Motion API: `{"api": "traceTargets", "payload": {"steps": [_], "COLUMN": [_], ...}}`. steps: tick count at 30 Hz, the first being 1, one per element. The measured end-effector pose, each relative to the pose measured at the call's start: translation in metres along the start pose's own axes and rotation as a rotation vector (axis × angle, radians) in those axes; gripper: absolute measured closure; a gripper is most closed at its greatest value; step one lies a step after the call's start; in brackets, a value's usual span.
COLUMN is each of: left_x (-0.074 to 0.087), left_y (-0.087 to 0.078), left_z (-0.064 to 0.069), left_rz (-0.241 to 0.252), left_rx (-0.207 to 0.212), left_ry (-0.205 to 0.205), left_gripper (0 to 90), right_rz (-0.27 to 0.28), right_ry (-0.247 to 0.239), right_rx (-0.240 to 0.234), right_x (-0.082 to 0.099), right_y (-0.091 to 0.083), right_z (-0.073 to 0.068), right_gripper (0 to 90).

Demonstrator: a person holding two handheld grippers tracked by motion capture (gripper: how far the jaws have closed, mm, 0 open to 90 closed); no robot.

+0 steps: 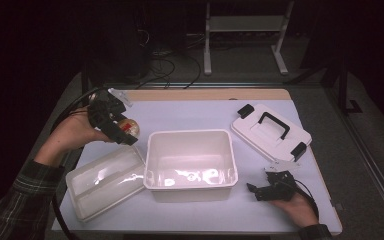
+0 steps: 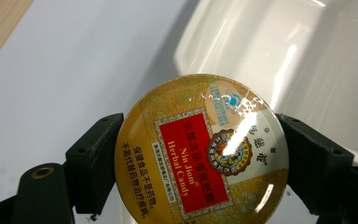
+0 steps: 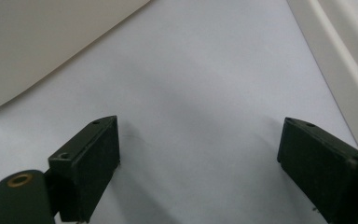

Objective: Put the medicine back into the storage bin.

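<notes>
Candy tin held ready over the table

The left gripper (image 1: 121,129) clamps the round Nin Jiom herbal candy tin (image 2: 201,151) edgewise beside the open white bin (image 1: 190,187); the right gripper (image 3: 198,170) rests agape, holding nothing.

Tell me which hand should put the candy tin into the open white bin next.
Left. The left tongs are already closed on the round candy tin, held beside the open white bin. The right tongs stand open with nothing between them, low on the table near the bin's front right corner.
</notes>
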State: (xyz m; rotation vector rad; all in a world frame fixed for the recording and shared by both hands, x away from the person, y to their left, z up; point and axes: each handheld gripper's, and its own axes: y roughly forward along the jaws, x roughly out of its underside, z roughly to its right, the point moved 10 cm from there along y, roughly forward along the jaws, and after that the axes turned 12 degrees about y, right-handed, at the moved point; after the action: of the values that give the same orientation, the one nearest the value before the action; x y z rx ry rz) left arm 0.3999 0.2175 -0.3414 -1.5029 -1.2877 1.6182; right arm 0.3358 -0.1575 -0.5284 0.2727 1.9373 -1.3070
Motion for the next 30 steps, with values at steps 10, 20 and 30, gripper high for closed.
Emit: {"api": "traceTargets", "payload": {"steps": [10,20,30], "left_x": [-0.039,-0.057,-0.048], "left_y": [0.015,0.042,0.077], "left_z": [0.029,0.05,0.064], "left_rz": [0.013,0.005,-0.012], "left_rx": [0.046,0.099,0.148], "left_ry": [0.129,0.205,0.239], "left_gripper": [19.7,19.7,19.6], "right_rz": [0.001,0.001,0.0], "right_ry": [0.0,0.001,0.002], "right_rx": [0.0,-0.001,-0.001], "right_x": [0.0,0.0,0.0], "right_y": [0.0,0.0,0.0], "right_z": [0.0,0.0,0.0], "right_gripper": [12.1,12.1,12.1]}}
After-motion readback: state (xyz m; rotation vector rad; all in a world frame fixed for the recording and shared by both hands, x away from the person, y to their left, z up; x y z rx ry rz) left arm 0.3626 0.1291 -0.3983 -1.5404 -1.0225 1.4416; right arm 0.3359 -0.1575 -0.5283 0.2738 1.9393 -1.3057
